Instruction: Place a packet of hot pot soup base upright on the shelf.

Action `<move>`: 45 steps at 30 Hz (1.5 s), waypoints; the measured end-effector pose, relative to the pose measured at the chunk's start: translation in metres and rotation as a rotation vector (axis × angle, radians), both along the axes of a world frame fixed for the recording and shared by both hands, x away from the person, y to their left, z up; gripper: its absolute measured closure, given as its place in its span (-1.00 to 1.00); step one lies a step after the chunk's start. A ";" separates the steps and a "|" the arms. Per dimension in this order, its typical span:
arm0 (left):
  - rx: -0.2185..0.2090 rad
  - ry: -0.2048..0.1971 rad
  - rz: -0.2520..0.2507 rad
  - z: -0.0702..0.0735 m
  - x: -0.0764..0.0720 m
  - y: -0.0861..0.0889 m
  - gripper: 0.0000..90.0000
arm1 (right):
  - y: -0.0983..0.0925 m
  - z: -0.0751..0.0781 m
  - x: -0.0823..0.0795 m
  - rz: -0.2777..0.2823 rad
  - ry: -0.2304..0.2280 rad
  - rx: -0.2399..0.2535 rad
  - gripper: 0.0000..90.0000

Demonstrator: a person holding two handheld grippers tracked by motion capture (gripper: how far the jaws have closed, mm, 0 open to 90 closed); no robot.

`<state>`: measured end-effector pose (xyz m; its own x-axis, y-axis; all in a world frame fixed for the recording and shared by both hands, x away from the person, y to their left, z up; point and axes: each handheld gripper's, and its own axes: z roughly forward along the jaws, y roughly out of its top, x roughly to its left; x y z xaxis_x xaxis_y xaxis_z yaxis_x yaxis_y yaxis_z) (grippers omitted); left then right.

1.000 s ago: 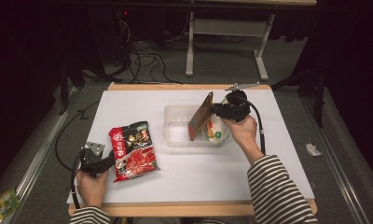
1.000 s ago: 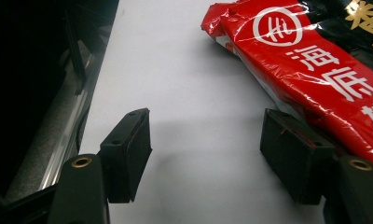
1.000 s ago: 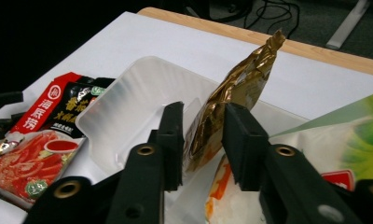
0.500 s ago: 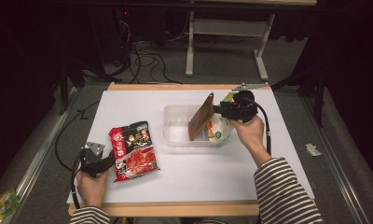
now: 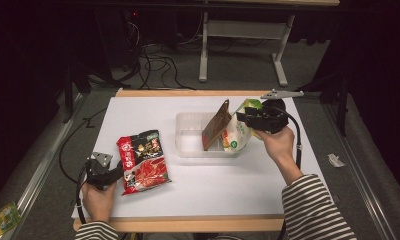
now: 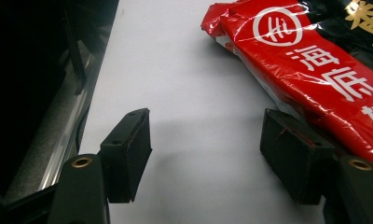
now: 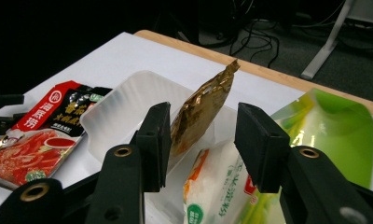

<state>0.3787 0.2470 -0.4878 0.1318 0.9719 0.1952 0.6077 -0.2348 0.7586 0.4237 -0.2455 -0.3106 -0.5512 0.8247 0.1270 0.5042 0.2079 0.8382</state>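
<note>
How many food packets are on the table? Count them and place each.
3: a red packet flat at the left, a brown packet upright in the clear tray, and a green-white packet leaning beside it.

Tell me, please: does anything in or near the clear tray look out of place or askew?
Yes. In the clear plastic tray, the brown foil packet stands on edge, leaning, not flat. The green-and-white bag hangs over the tray's right rim. The red sauce packet lies outside on the table.
</note>
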 end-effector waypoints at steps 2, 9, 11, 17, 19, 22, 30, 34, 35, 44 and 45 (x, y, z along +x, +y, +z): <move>0.000 0.000 0.000 0.000 0.000 0.000 -0.25 | -0.004 0.002 -0.004 0.001 -0.012 0.002 0.25; 0.000 0.000 0.000 0.000 0.000 0.000 -0.25 | -0.017 0.005 -0.017 -0.005 -0.036 0.009 0.25; 0.000 0.001 0.000 0.000 0.000 0.000 -0.25 | -0.021 0.006 -0.021 -0.004 -0.043 0.009 0.25; -0.007 0.003 -0.002 0.000 0.000 0.000 -0.25 | -0.030 0.011 -0.032 -0.009 -0.062 0.014 0.24; -0.004 0.002 -0.002 0.000 0.000 0.000 -0.25 | -0.032 0.011 -0.036 -0.010 -0.068 0.005 0.23; -0.006 0.003 -0.002 0.000 0.000 0.000 -0.25 | -0.036 0.011 -0.041 -0.017 -0.083 -0.004 0.23; -0.005 0.004 -0.002 0.000 0.000 0.000 -0.25 | -0.049 0.002 -0.050 -0.042 -0.077 0.002 0.23; -0.005 0.004 -0.003 0.000 0.000 0.000 -0.25 | -0.054 -0.003 -0.053 -0.043 -0.078 -0.003 0.23; -0.005 0.004 -0.003 0.000 0.000 0.000 -0.25 | -0.055 -0.004 -0.055 -0.048 -0.077 -0.003 0.23; -0.001 0.004 -0.007 0.000 0.000 0.000 -0.22 | -0.070 -0.024 -0.069 -0.083 -0.084 -0.012 0.22; 0.002 0.005 -0.006 0.000 0.000 0.000 -0.22 | -0.070 -0.024 -0.069 -0.083 -0.084 -0.012 0.22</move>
